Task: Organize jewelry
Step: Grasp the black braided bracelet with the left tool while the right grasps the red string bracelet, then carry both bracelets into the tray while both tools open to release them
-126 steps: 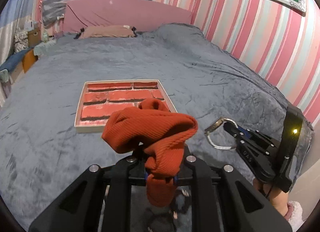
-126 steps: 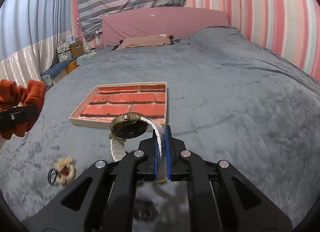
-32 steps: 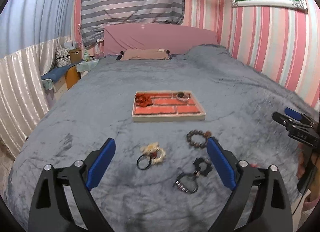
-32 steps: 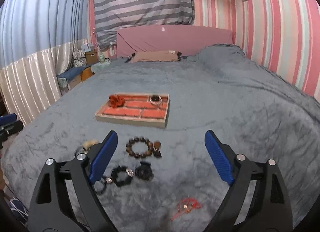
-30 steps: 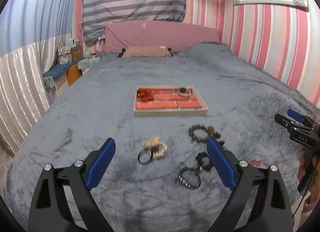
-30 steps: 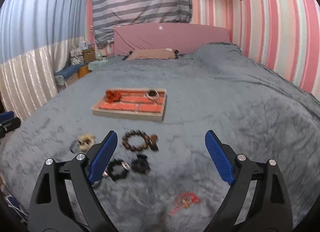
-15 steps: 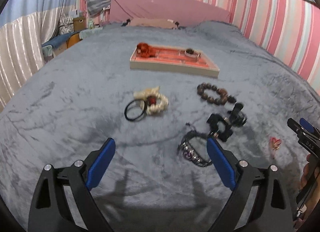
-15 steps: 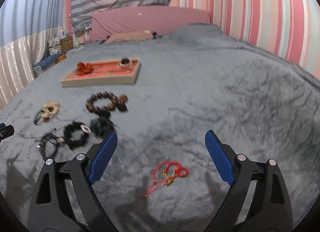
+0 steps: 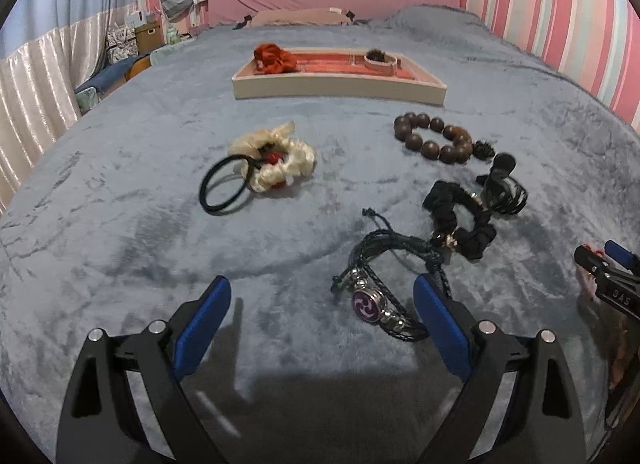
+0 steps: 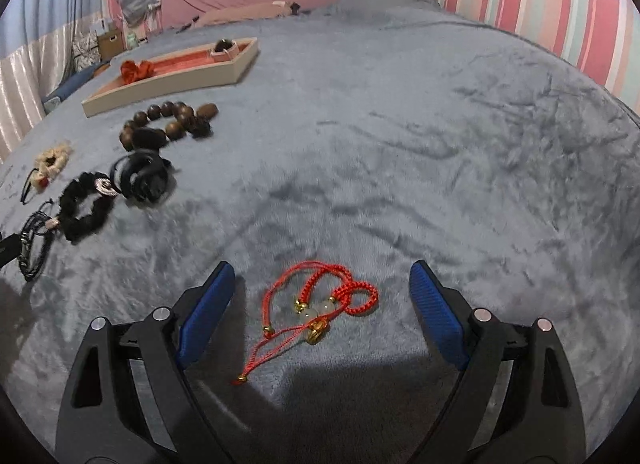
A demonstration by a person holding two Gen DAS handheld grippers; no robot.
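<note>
I've brought both grippers, left [image 9: 320, 320] and right [image 10: 320, 316], down wide open and empty; red cord bracelet [image 10: 320, 306] lies between my right jaws, tray [image 10: 168, 81] far off

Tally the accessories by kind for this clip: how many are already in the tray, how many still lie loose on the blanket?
In the tray: 2 (orange scrunchie, watch)
Loose bracelets: 3 (wooden bead bracelet, black cord bracelet, red string bracelet)
Loose hair pieces: 3 (cream scrunchie with black tie, black scrunchie, black claw clip)
Total: 8
</note>
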